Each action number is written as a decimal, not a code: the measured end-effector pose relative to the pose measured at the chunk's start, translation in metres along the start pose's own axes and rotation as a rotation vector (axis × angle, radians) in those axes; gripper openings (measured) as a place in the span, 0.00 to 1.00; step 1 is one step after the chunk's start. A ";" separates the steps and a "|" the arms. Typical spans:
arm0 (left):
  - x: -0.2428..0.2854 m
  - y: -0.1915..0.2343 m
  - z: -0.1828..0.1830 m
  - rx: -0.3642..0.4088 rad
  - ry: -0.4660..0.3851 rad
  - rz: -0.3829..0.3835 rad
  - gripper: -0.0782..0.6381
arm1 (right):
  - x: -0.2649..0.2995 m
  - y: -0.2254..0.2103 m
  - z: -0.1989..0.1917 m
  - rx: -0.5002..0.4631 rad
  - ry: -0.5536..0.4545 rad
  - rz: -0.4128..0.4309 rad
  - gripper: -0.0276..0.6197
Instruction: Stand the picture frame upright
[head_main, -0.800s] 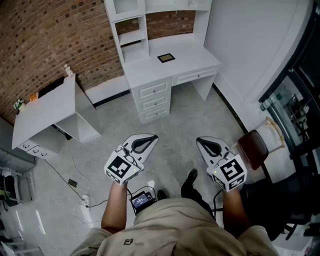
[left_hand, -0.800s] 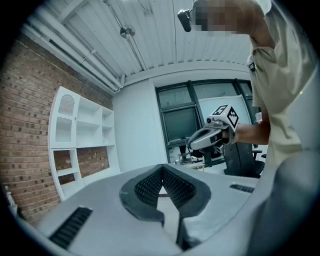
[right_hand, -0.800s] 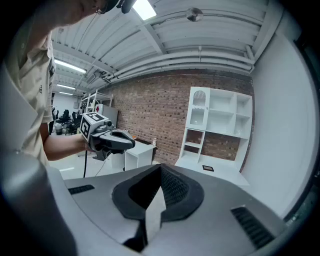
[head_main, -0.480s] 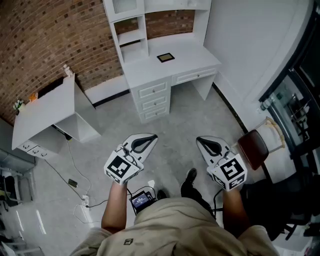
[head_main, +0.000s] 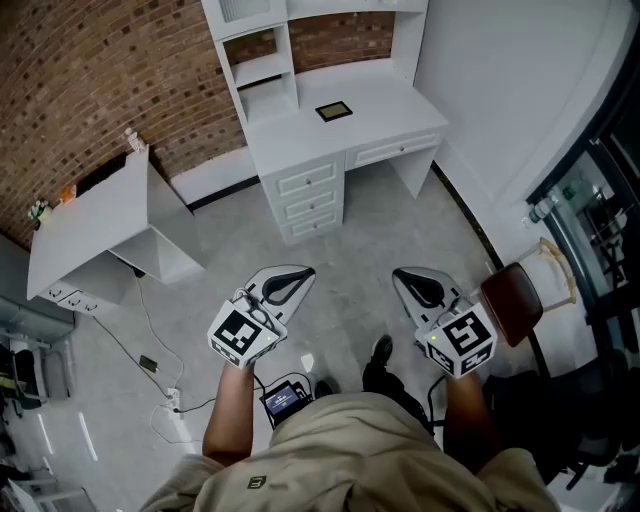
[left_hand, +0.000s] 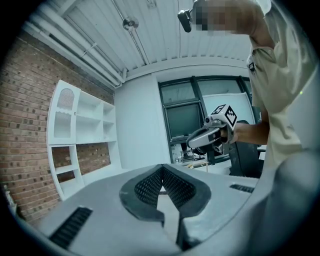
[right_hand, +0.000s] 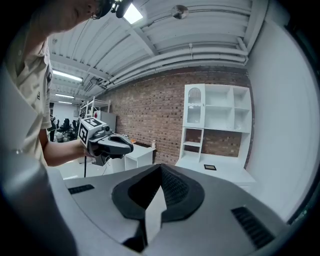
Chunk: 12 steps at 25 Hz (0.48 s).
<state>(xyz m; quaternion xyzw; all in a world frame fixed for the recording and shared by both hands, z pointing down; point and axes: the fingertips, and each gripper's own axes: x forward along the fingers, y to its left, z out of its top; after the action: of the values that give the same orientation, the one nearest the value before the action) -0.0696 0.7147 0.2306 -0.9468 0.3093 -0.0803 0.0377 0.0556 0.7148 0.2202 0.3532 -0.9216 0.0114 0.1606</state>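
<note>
Head view: small dark rectangular picture frame (head_main: 333, 111) flat, face up on white painted desk (head_main: 395, 100), long axis along desk's width; left gripper (head_main: 290, 286), right gripper (head_main: 421, 289) well apart from desk, jaws closed, empty.

Slight swing in the head view: the white desk (head_main: 390, 105), with the picture frame (head_main: 333, 110) lying on it, slides a touch right and toward the far edge. The brown chair (head_main: 508, 300) on the right drifts a little farther right and nearer.
</note>
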 end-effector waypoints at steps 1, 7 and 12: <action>0.007 0.005 0.000 0.000 0.005 0.002 0.12 | 0.004 -0.008 0.000 0.007 -0.002 0.002 0.05; 0.071 0.034 -0.004 0.005 0.040 0.010 0.12 | 0.025 -0.080 -0.012 0.033 -0.017 0.012 0.05; 0.149 0.063 -0.005 0.018 0.066 0.025 0.12 | 0.040 -0.163 -0.027 0.050 -0.021 0.028 0.05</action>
<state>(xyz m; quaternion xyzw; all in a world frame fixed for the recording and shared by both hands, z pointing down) 0.0117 0.5756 0.2467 -0.9393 0.3215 -0.1138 0.0372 0.1422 0.5699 0.2425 0.3444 -0.9275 0.0328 0.1417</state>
